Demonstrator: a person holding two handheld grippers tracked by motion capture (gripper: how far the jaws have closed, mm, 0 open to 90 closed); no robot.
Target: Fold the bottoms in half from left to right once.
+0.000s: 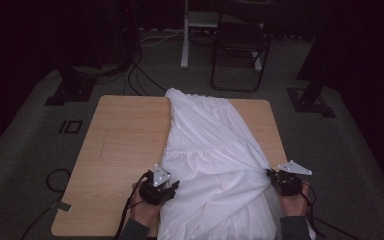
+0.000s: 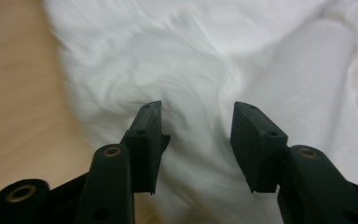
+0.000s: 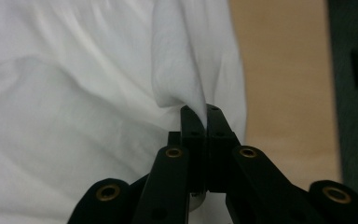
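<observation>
White garment [image 1: 207, 150] is being spread on the tabletop [image 1: 125, 145], near end hanging off the edge. Right gripper [image 3: 206, 112] fingers are clenched on a thin pinch of fabric edge; only a small fold is being held between them, so a pull could be slipping it out. Left gripper [image 2: 198, 122] fingers are being held apart, cloth just ahead and beneath them, nothing grasped: one-sided tension is likely skewing or dragging the garment off.

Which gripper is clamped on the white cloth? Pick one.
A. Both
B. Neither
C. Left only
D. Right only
D: the right gripper has its jaws shut on a pinched fold of the white cloth, while the left gripper hangs over the cloth with its jaws wide apart.
</observation>
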